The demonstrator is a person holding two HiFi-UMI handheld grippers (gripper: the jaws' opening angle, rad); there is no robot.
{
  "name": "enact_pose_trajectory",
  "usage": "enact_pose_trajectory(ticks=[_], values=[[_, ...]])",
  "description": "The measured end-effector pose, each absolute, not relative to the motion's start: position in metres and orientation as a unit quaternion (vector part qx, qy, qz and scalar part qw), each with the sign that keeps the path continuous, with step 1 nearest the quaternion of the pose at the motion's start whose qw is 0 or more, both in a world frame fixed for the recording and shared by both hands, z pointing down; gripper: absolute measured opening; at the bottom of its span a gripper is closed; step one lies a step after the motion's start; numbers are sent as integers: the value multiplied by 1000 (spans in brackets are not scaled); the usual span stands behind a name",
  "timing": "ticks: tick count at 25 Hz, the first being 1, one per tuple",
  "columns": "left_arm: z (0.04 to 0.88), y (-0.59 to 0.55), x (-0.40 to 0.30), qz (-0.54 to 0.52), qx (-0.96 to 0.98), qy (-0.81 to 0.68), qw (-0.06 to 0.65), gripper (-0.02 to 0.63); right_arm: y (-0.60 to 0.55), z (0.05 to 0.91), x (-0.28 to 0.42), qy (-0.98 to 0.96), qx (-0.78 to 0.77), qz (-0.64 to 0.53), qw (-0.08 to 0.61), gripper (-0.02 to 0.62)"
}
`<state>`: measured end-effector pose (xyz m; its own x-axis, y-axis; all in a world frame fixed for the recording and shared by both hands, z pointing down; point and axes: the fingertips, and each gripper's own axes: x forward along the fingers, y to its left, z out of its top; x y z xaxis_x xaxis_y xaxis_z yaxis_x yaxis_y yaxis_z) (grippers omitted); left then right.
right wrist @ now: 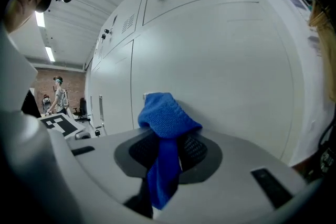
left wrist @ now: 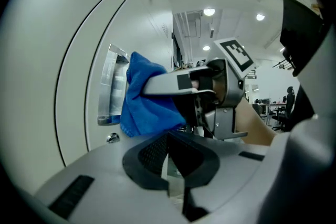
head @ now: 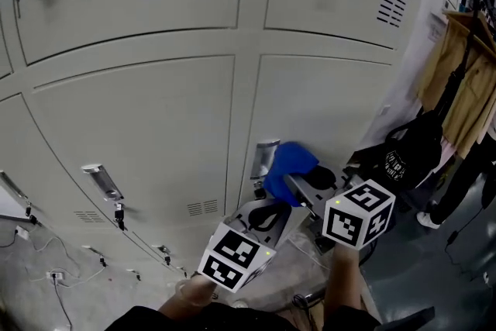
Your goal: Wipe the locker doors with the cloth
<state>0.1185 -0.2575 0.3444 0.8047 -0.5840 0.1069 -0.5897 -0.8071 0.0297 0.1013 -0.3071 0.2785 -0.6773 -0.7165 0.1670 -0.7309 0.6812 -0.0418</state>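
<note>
- Head view: the right gripper (head: 298, 186) reaches up from the bottom edge and holds the cloth (head: 288, 164) at the door's (head: 325, 105) left edge, just right of the handle (head: 265, 155). The left gripper (head: 267, 217) lies just below-left of it. A black bag (head: 407, 155) stands off the door's lower right corner.
- Left gripper view: its jaws are drawn together bar a thin slit, with nothing between them. The right gripper crosses ahead of them.
- Right gripper view: its jaws are clamped on the cloth, which mounds over the tips, with a tail hanging down between them.
</note>
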Motion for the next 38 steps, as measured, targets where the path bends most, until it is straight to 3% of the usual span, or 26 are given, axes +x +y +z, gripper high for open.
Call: enact_pose_trajectory(ticks=[11,38], values=[[347,-257,108,45,946,-320,36,6,-315,287,101,-907,414,47,59,84],[353,-265,155,53,961,-270,38,6,-358,289,253,-831,549,84,18,84]])
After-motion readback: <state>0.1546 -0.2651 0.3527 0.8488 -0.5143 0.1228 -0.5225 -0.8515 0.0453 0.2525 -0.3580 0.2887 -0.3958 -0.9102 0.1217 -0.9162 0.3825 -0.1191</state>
